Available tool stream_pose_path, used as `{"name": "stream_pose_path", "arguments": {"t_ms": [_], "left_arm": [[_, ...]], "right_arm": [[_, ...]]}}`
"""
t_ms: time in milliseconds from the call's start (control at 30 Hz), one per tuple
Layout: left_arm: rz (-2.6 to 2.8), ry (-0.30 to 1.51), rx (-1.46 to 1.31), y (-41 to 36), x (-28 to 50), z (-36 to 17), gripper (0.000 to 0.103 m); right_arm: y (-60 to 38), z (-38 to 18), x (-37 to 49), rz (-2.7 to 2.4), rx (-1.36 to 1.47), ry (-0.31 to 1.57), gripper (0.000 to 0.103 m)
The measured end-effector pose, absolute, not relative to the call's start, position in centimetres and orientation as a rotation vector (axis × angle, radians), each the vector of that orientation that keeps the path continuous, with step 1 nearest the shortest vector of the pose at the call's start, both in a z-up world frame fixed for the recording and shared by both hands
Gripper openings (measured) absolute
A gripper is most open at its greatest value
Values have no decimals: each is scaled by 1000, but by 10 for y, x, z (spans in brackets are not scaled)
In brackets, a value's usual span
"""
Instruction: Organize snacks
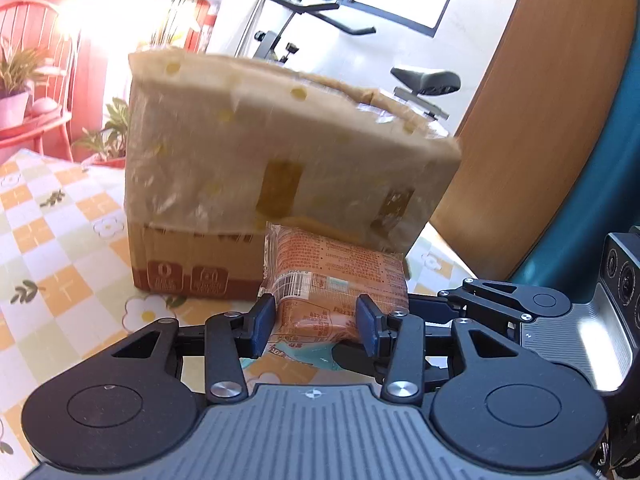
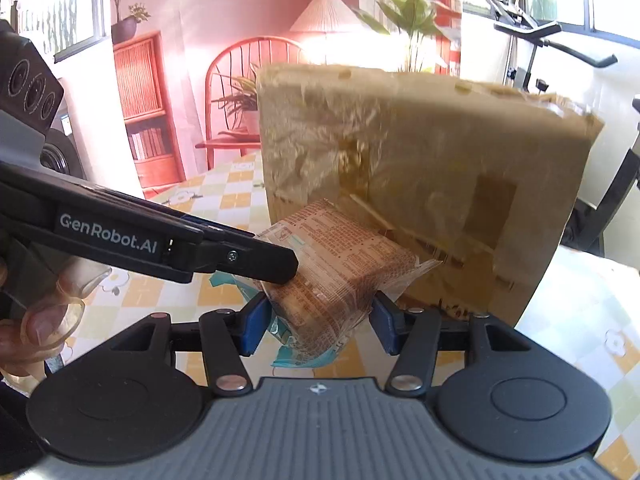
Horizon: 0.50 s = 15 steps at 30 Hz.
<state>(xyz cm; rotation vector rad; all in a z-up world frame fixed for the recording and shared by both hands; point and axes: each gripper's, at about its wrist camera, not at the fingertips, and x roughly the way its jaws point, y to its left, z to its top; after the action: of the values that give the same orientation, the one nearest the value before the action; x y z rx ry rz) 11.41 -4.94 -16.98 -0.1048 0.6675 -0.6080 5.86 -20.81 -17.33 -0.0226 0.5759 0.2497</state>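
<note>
While both grippers share one load, the orange snack packet [image 1: 340,276] hangs clear of the checked desk [image 1: 60,240], just in front of the taped cardboard box [image 1: 280,152]. In the left wrist view the left gripper [image 1: 316,324] is closed about halfway, its blue pads [image 1: 262,324] pressing the packet's near end from both sides. In the right wrist view the right gripper [image 2: 320,320] clamps the same packet [image 2: 340,272] across its lower part, with the left gripper's black finger [image 2: 256,260] reaching in from the left onto the packet's side. No earlier picture is given, so nothing is said of jaw motion. Judging by the crinkled film wrap and blocky shape, the packet is probably light, somewhat soft and slippery; holding it across the firm middle, not the thin sealed ends, looks safest, and hard squeezing could crush what is inside
</note>
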Motion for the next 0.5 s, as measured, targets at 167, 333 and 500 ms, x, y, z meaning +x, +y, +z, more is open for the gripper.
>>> {"name": "stream_pose_path", "arguments": {"t_ms": [167, 333, 500], "left_arm": [[-608, 550, -99, -53, 107, -120, 47], [-599, 479, -107, -62, 134, -83, 46], [-575, 449, -67, -79, 182, -60, 45]], "right_arm": [[-210, -116, 57, 252, -87, 509, 57], [-215, -73, 86, 249, -126, 457, 57], [-226, -48, 137, 225, -108, 468, 57]]}}
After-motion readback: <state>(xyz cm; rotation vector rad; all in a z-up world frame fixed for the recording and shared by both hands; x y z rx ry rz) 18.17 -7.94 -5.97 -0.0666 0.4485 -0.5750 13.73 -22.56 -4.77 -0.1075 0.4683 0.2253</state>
